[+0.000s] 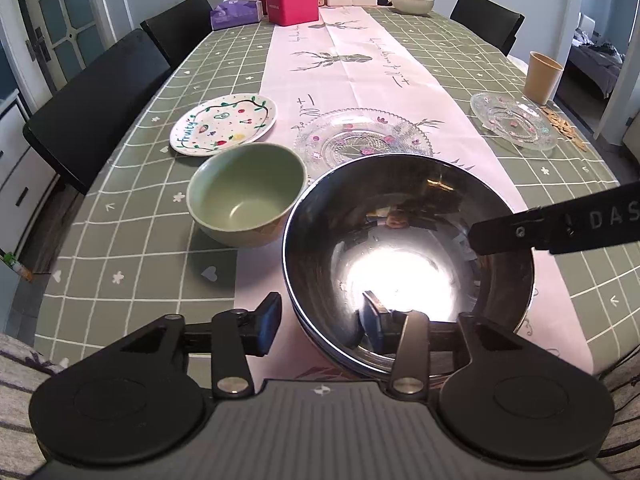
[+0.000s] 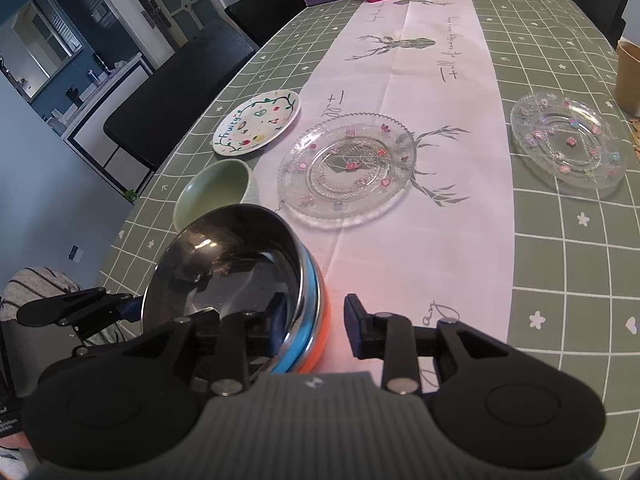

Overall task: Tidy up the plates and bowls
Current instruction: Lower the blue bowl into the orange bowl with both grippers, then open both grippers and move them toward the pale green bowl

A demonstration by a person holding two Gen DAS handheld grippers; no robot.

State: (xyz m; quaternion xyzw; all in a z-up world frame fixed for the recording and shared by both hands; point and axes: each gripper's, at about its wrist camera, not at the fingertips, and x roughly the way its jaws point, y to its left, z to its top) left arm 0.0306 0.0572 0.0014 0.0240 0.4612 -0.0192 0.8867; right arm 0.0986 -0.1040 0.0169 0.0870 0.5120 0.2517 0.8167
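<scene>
A steel bowl (image 1: 408, 240) sits nested on a blue and an orange bowl (image 2: 316, 320) on the pink runner. My left gripper (image 1: 320, 320) is open, its jaws straddling the steel bowl's near-left rim, one finger inside and one outside. My right gripper (image 2: 316, 328) is open and straddles the stack's right rim; its finger (image 1: 520, 232) shows in the left wrist view. A green bowl (image 1: 246, 194) stands left of the stack. Beyond lie a painted white plate (image 1: 224, 124), a glass plate (image 2: 346, 170) and a second glass plate (image 2: 568, 144) at the right.
A tan cup (image 1: 542, 78) stands by the right glass plate, with wooden bits (image 1: 564, 124) next to it. A white bowl (image 1: 412, 2), a pink box (image 1: 292, 4), a tissue pack (image 1: 236, 12) and jars stand at the far end. Black chairs (image 1: 100, 100) line the left edge.
</scene>
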